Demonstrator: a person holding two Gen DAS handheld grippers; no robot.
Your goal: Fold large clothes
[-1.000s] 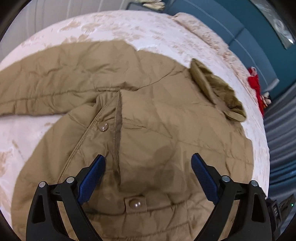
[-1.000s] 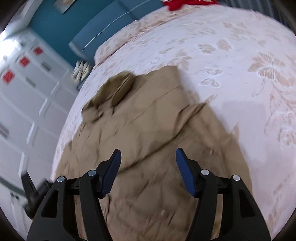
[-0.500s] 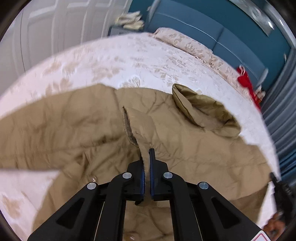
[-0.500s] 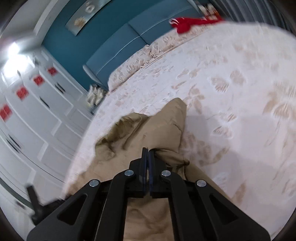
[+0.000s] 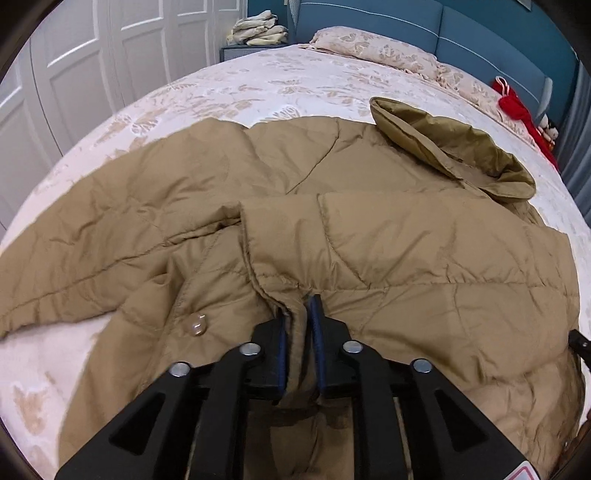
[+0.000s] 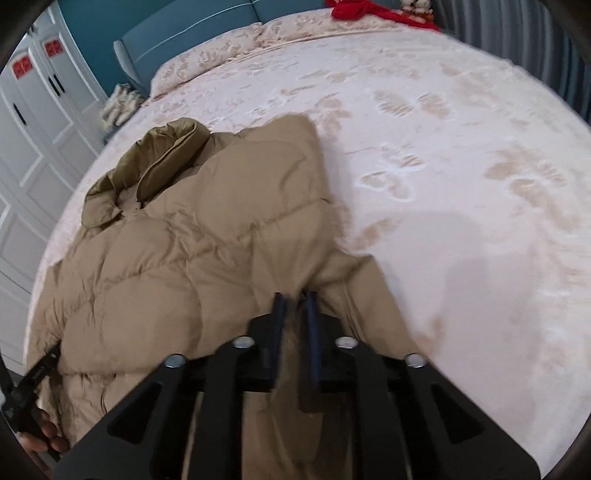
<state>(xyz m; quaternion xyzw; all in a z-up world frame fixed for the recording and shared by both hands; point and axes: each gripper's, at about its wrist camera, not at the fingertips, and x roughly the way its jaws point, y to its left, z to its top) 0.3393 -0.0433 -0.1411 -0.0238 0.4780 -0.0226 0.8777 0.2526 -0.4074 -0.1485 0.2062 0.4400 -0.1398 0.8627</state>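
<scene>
Left tool [image 5: 298, 317] has cloth of the tan quilted puffer jacket [image 5: 388, 251] pinched between its blue pads; its jaws have just been opening slightly, yet the fabric sits pressed between them. Right tool [image 6: 294, 314] likewise grips a fold of the same jacket, its jaws also having just eased apart a little, with cloth between them.

I place the jacket on the bed with the cream floral cover [image 6: 443, 155], lying spread, its olive-lined hood [image 5: 454, 147] toward the blue headboard [image 5: 369, 14].

Progress, in my judgement: early. 1 front panel is drawn over the body, showing a snap button [image 5: 195, 325] beside it. 1 sleeve [image 5: 74, 266] lies stretched out to the side, unfolded. Sleeves, hood and the crosswise folds remain.

Limits: the hem nearest me is hidden under both tools. The right wrist view is blurred around the pads, so I cannot judge the depth of that grip. A hand [image 6: 40, 435] shows only partly at the frame edge.
</scene>
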